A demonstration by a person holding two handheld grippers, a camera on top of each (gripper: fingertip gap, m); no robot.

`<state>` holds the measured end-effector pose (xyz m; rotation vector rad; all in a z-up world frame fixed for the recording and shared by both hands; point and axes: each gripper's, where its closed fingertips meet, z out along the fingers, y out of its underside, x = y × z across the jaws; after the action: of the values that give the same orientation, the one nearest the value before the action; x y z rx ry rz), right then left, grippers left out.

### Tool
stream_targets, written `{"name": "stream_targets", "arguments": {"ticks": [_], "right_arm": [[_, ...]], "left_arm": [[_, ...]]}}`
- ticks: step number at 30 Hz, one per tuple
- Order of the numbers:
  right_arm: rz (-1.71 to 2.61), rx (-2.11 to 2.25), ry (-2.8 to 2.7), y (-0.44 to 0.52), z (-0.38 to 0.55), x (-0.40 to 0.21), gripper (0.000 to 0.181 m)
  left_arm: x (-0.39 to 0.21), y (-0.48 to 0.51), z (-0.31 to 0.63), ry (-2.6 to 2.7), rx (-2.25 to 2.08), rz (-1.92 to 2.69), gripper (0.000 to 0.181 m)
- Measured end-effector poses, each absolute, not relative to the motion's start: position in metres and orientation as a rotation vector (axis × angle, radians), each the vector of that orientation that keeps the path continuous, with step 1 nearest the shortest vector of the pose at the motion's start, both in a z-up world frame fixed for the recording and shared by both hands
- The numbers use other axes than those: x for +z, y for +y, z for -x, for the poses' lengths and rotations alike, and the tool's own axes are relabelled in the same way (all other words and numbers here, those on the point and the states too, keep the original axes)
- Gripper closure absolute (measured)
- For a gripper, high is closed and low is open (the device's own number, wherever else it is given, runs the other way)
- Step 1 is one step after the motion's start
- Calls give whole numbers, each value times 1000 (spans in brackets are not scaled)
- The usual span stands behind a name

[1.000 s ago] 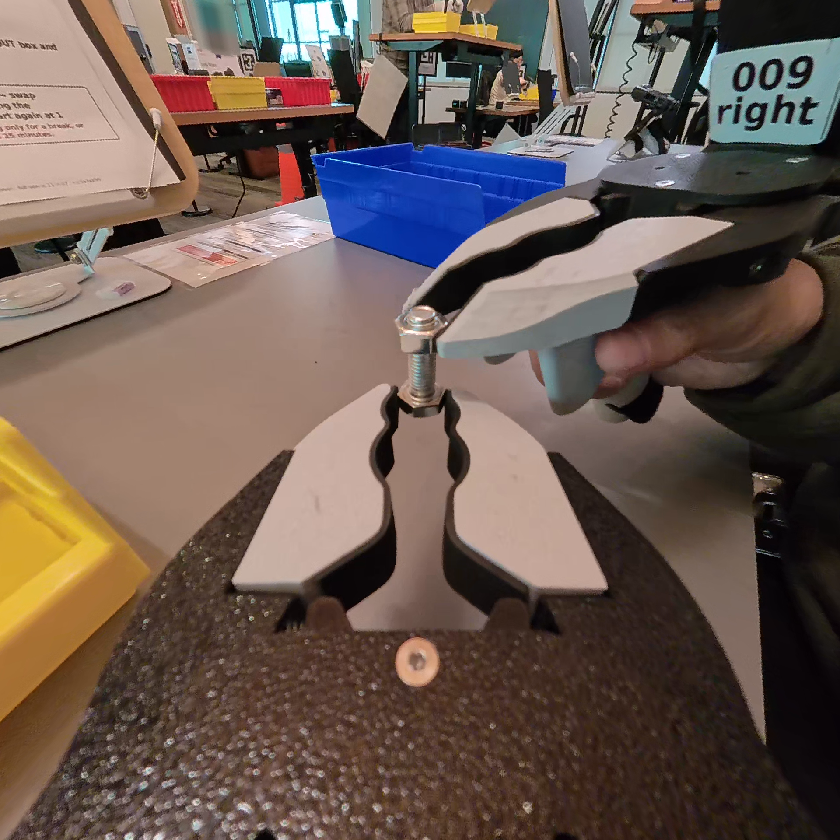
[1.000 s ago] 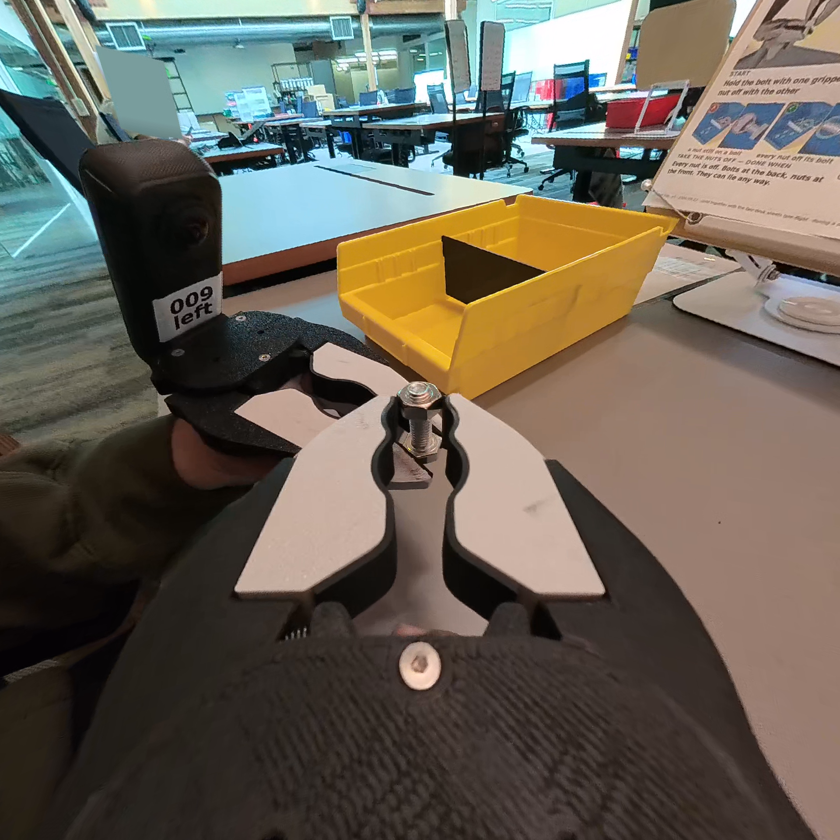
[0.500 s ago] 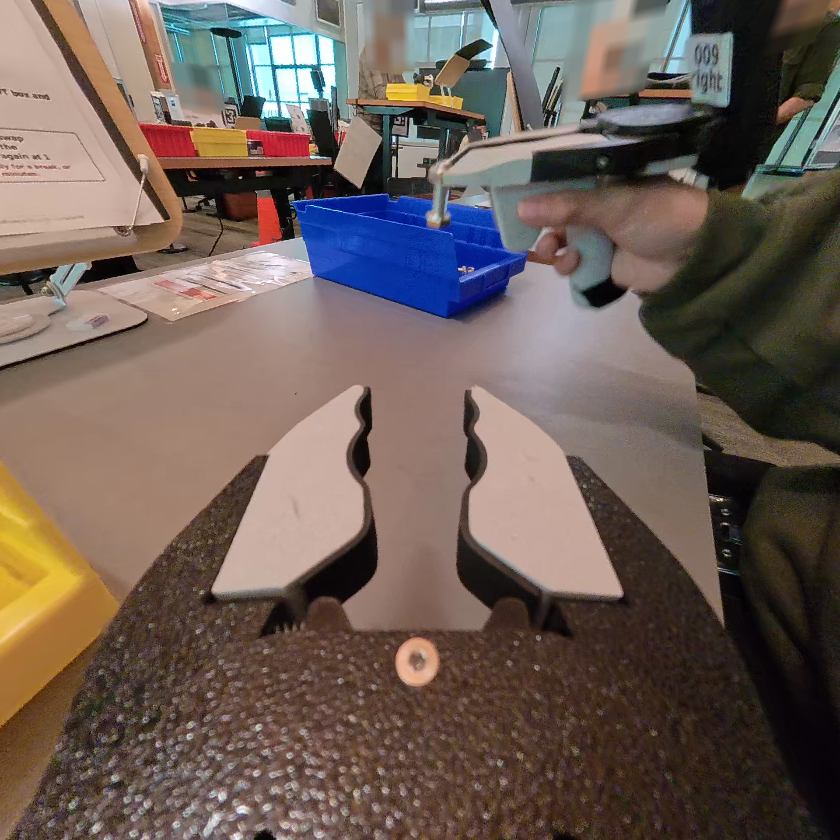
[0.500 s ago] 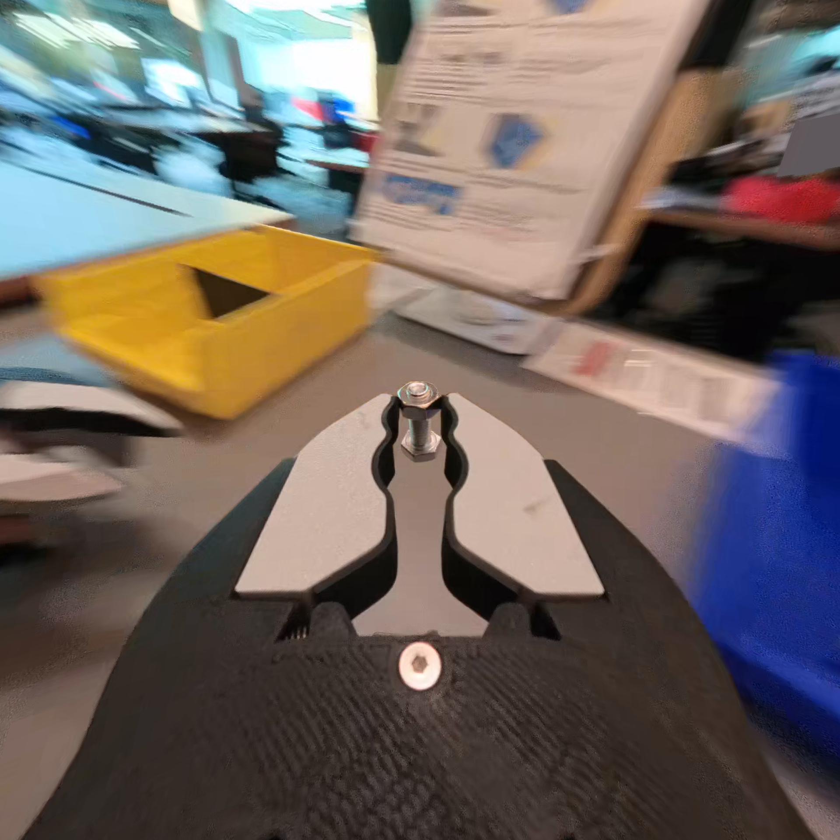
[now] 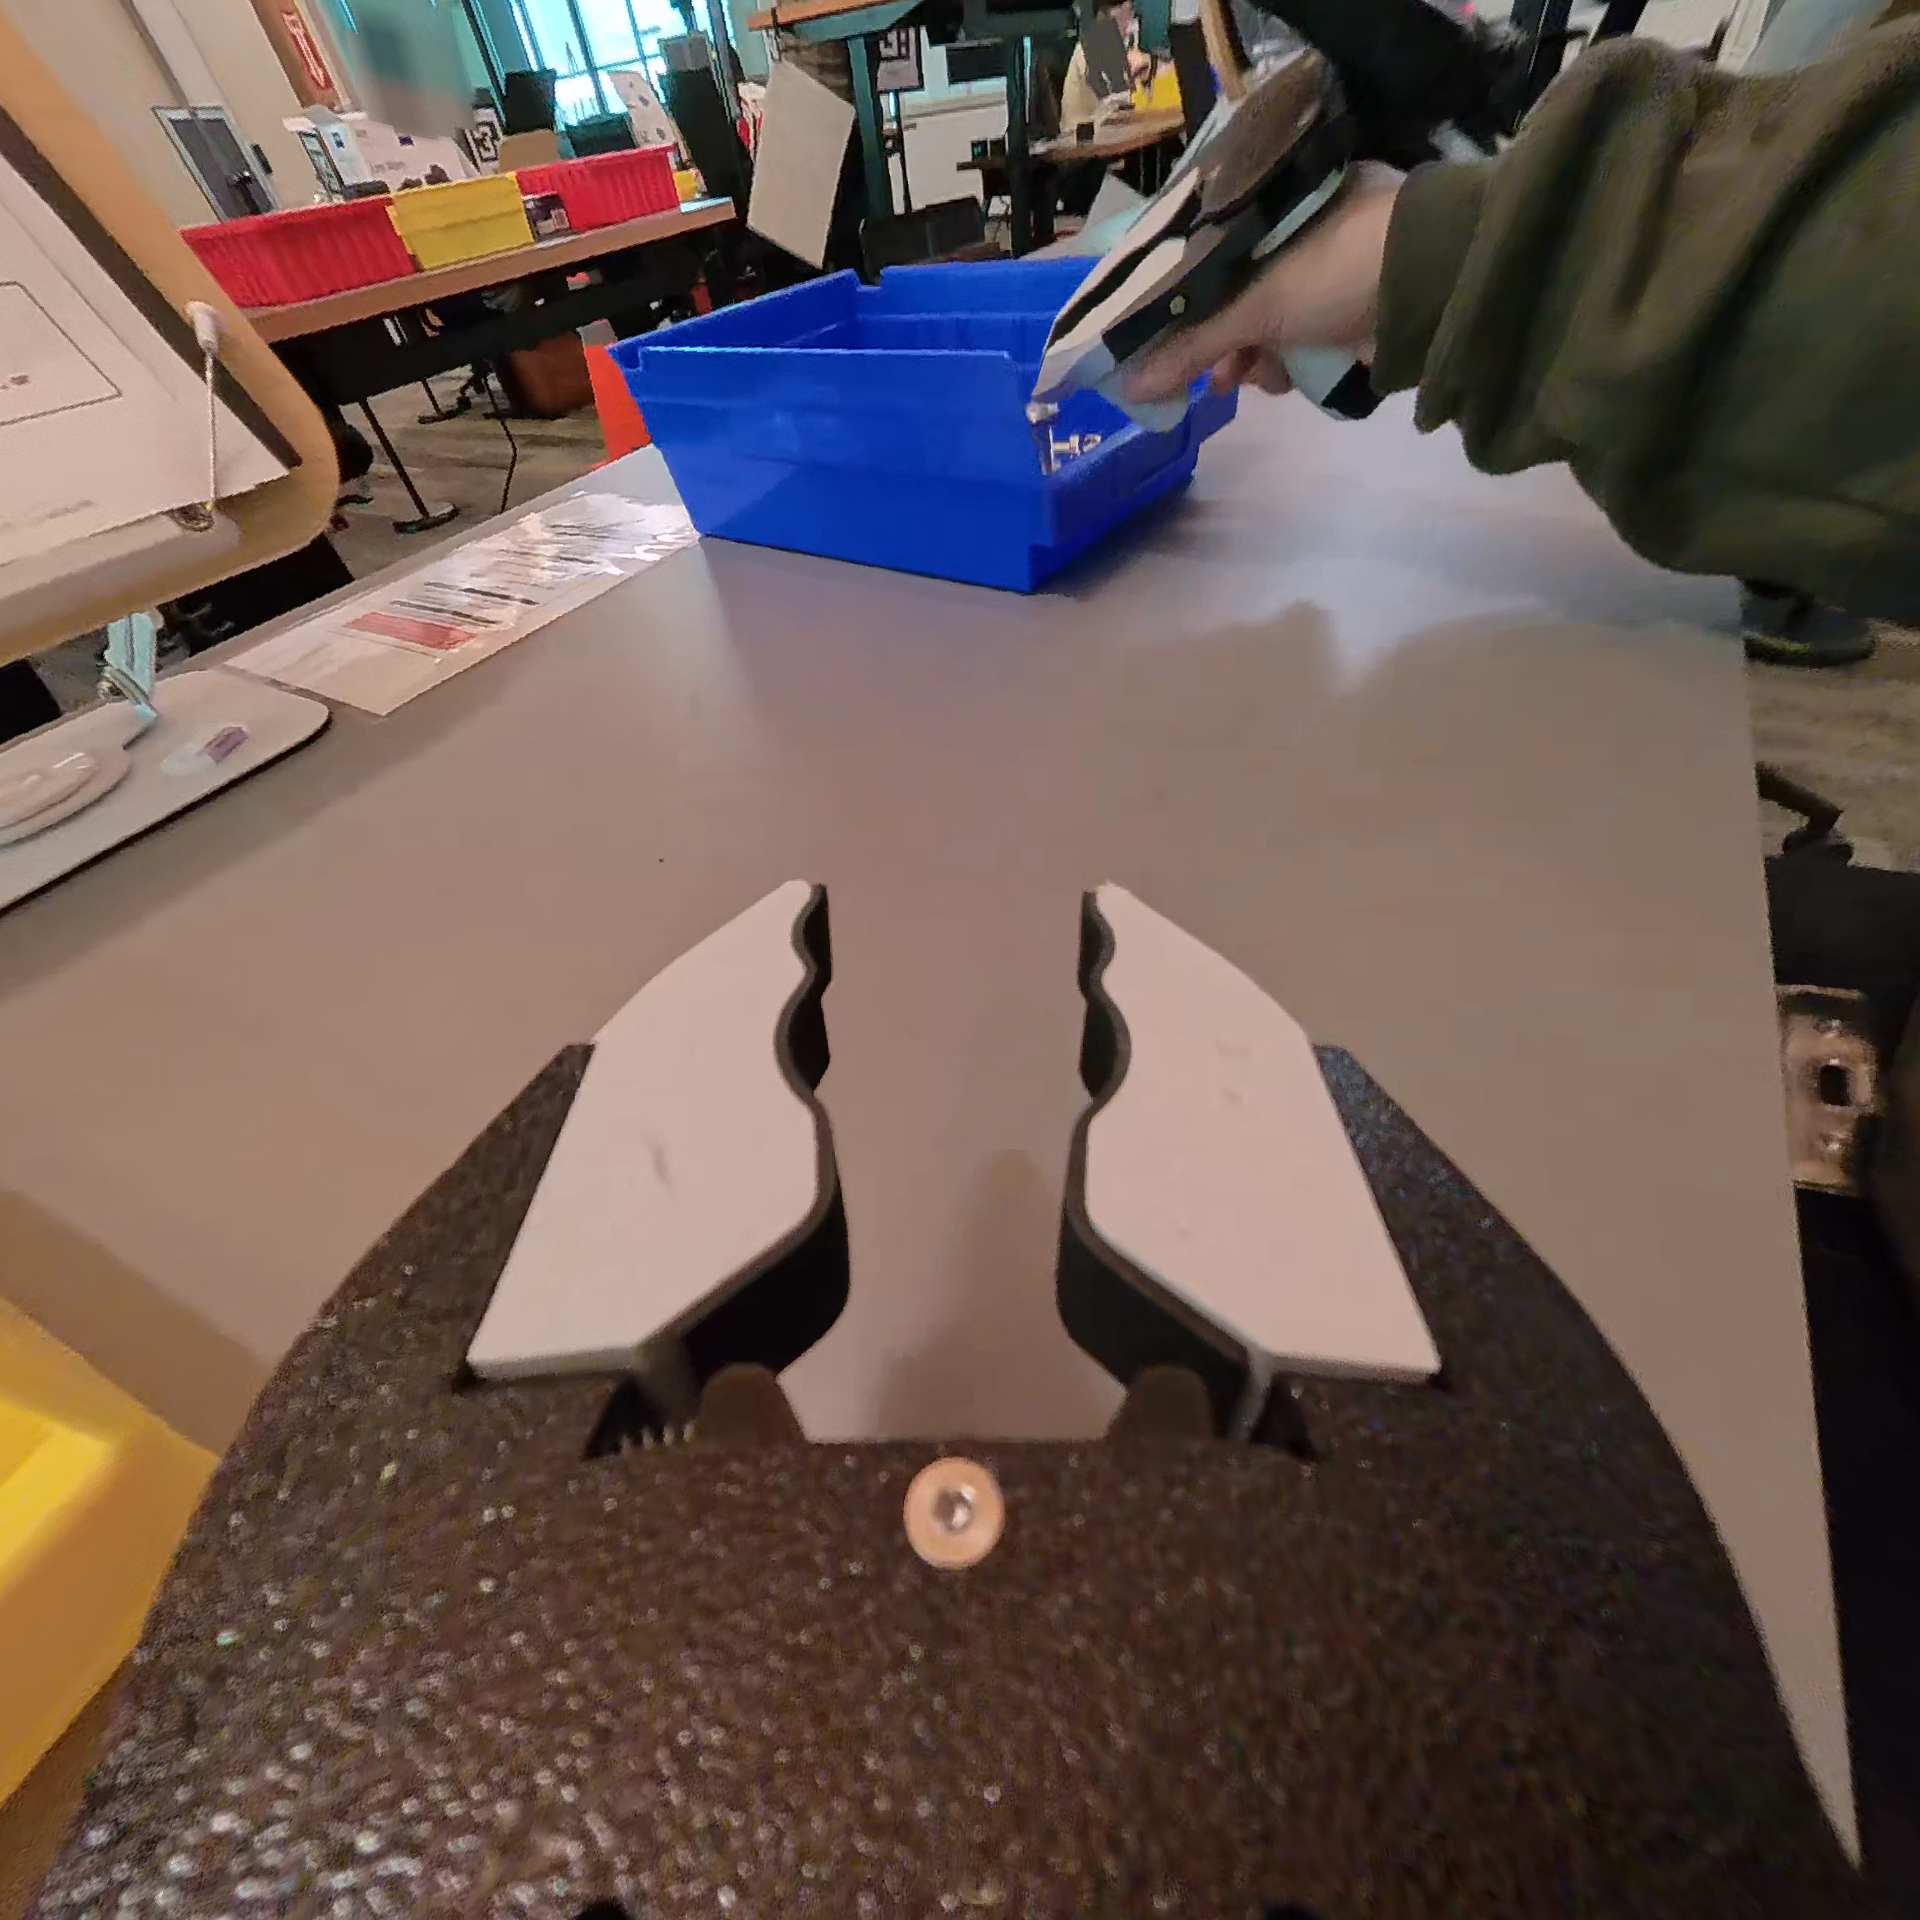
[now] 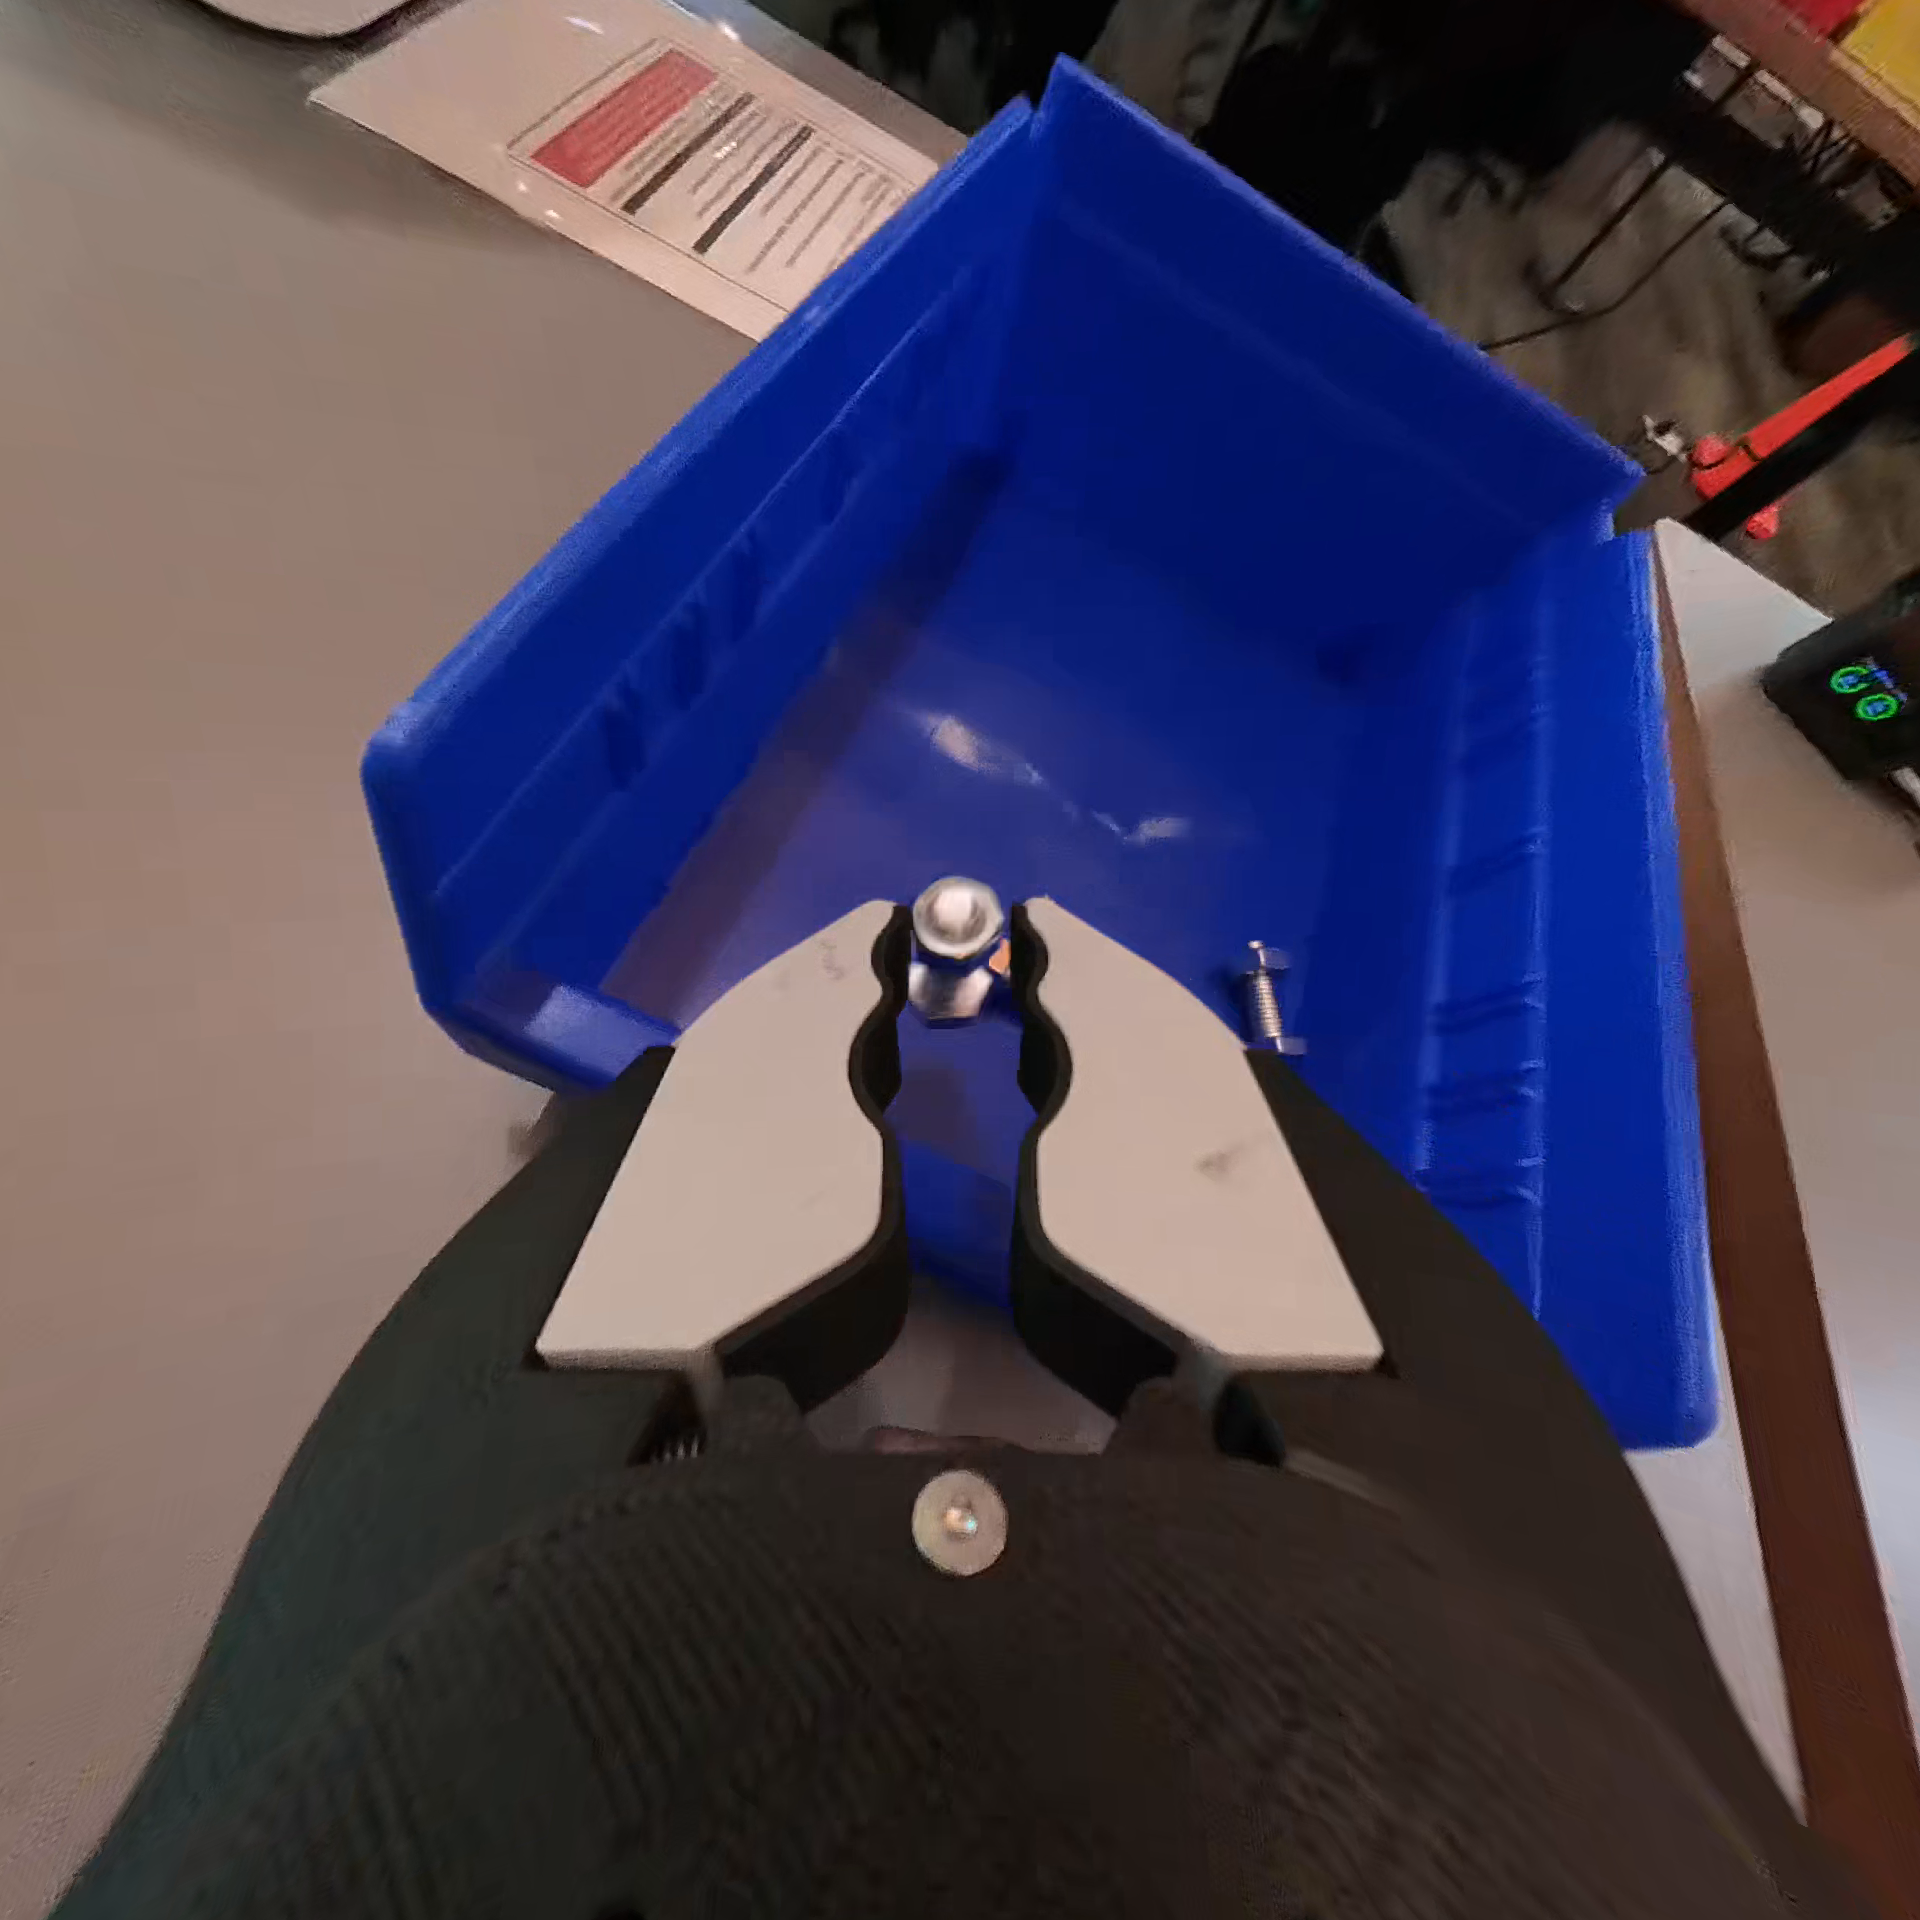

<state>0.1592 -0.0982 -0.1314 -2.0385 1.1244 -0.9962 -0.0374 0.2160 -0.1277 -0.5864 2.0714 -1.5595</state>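
My right gripper [image 6: 956, 920] is shut on a silver bolt with a nut [image 6: 954, 951] and points steeply down into the blue bin [image 6: 727, 623], just above the near end of its floor. A second bolt [image 6: 1268, 997] lies on the bin floor to its right. My left gripper [image 5: 951, 904] is open and empty, low over the grey table [image 5: 935, 727]. In the left wrist view the right gripper [image 5: 1049, 379] dips over the near right corner of the blue bin [image 5: 883, 447], held by a hand in a green sleeve [image 5: 1662, 260].
A yellow bin [image 5: 52, 1507] sits at my lower left. A clipboard stand [image 5: 104, 364] with a white base [image 5: 208, 738] and a laminated sheet [image 5: 468, 613] are on the left. The table's right edge [image 5: 1756, 831] is close. A black device with green lights [image 6: 1860, 707] stands beyond the bin. Some 35 cm of space lies between my two pairs of fingers.
My left gripper let go of the bolt and opened wider. My right gripper carried the bolt away to the blue bin and tilted down into it.
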Motion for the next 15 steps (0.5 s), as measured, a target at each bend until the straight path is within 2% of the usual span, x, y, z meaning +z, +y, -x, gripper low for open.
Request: {"name": "stream_targets", "arguments": {"ticks": [3,7,10,15], "right_arm": [[1922,-1014,1129,-107,-146,-121,146],[1685,-889,1114,-103,-88,-102,146],[1637,-888,1091,-104,-47,-105,148],[1412,-914,1127,-117,-26,-95,149]], "left_arm": [[-130,210,36,2076,-1538,617,119],[-126,179,31,2086,-1604,663,100],[-103,128,8,2059,-1683,640,97],[-55,31,-73,2151,-1644,798,105]]}}
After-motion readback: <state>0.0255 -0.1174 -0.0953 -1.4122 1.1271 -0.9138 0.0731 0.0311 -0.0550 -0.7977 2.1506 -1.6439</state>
